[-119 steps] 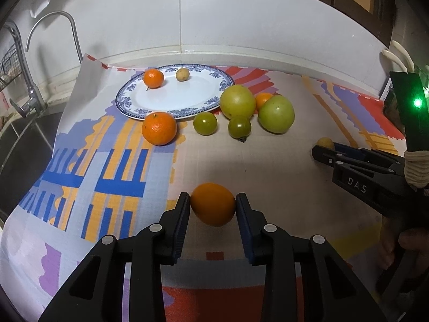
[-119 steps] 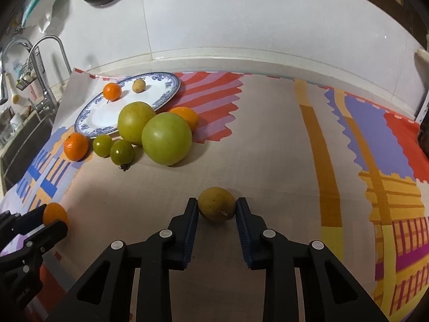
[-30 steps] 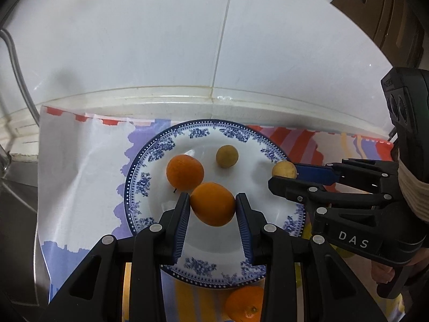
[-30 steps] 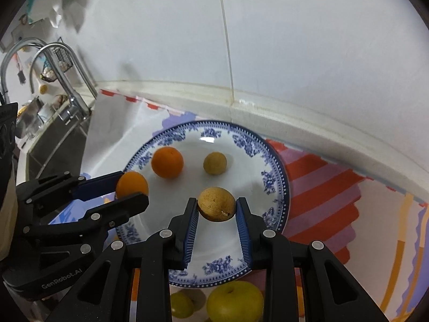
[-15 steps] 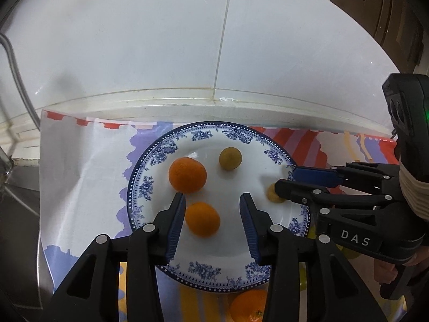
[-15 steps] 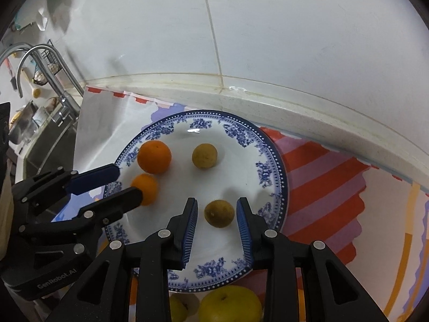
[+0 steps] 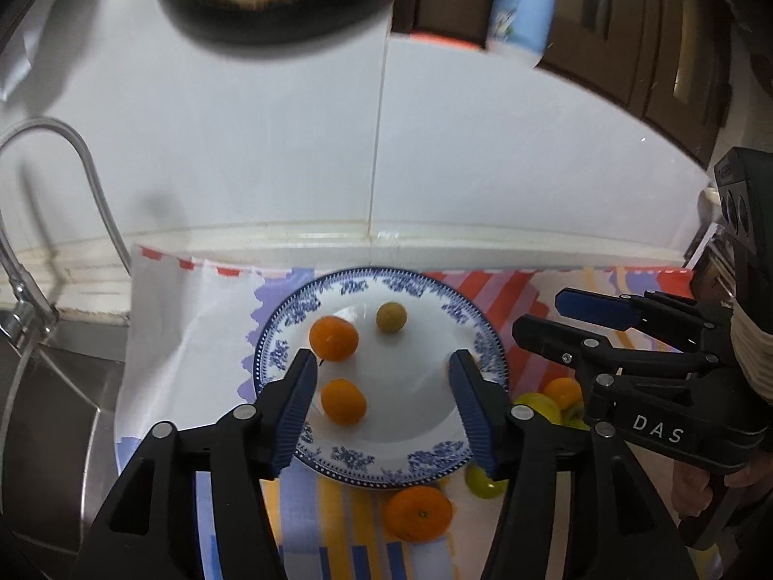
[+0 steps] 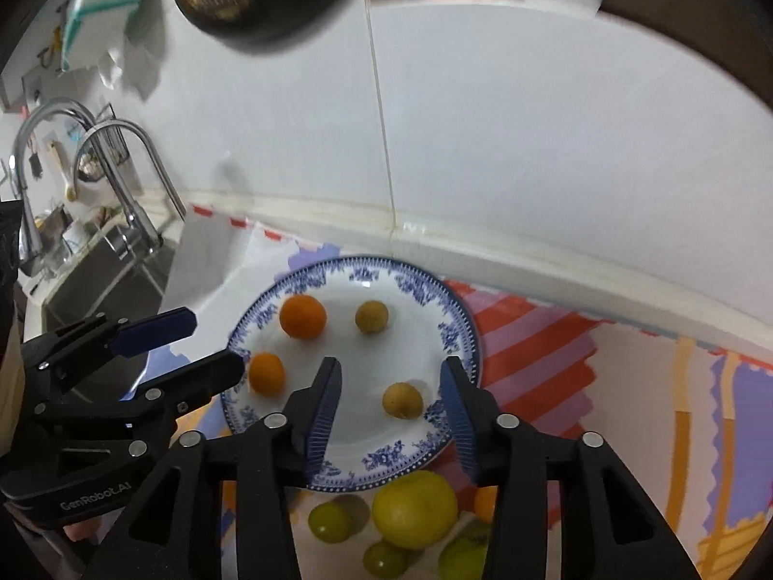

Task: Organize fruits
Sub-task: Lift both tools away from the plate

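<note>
Left gripper [image 7: 384, 386] and right gripper [image 8: 390, 391] both hang side by side, jaws spread wide (nothing held).

One blue-and-white plate [image 8: 454, 333] is holding four fruits: two oranges [image 8: 303, 316] and two small yellow-brown fruits [image 8: 371, 317]. Off the plate, two more oranges [image 7: 418, 513] and five green fruits [image 8: 414, 508] are sitting on one patterned mat [image 8: 531, 362]. Two grippers [image 8: 389, 398] are showing.
</note>
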The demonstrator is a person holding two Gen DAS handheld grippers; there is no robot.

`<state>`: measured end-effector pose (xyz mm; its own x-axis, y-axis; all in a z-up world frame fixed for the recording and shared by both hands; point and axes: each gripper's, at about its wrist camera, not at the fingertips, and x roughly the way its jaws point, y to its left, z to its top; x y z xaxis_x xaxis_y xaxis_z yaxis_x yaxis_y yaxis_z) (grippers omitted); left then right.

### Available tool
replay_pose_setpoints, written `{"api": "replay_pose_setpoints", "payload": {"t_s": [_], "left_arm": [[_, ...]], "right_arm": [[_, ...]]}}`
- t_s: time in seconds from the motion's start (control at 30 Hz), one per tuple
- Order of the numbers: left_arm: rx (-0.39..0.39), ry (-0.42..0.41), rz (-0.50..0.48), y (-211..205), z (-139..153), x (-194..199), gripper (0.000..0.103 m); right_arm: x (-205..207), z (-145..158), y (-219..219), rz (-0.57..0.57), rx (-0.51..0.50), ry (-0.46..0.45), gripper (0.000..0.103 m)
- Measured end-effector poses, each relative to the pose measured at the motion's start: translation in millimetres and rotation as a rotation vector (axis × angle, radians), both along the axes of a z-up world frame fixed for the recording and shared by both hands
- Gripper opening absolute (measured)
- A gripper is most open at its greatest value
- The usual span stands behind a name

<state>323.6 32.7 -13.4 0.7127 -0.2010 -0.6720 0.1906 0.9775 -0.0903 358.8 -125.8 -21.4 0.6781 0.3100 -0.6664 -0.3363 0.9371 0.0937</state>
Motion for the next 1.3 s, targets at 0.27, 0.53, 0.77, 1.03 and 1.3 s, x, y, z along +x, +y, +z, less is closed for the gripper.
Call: {"api": "replay_pose_setpoints", "payload": {"t_s": [0.27, 0.53, 0.77, 1.03, 1.3], "left_arm": [[0.021, -0.096, 0.022, -2.9, 26.9, -41.2, 0.069], [0.040, -0.149, 0.052, -1.8, 36.6, -80.8, 0.075], [0.042, -0.186, 0.083, 1.7, 42.0, -110.0, 0.079], [0.049, -0.256, 0.109, 4.0, 38.6, -133.7, 0.089], [0.095, -0.258, 0.081, 1.0, 23.8, -146.6, 0.090]], "right_arm": [[-41.6, 25.1, -10.2, -0.040, 0.008, -0.088, 0.059], [-86.2, 39.5, -16.9, -0.083, -0.001, -0.170, 0.062], [-122.2, 43.3, -19.3, -0.119, -0.017, -0.238, 0.067], [-147.7, 39.8, -21.7, -0.153, -0.019, -0.283, 0.072], [-160.1, 26.3, -22.6, -0.166, -0.048, -0.281, 0.072]]}}
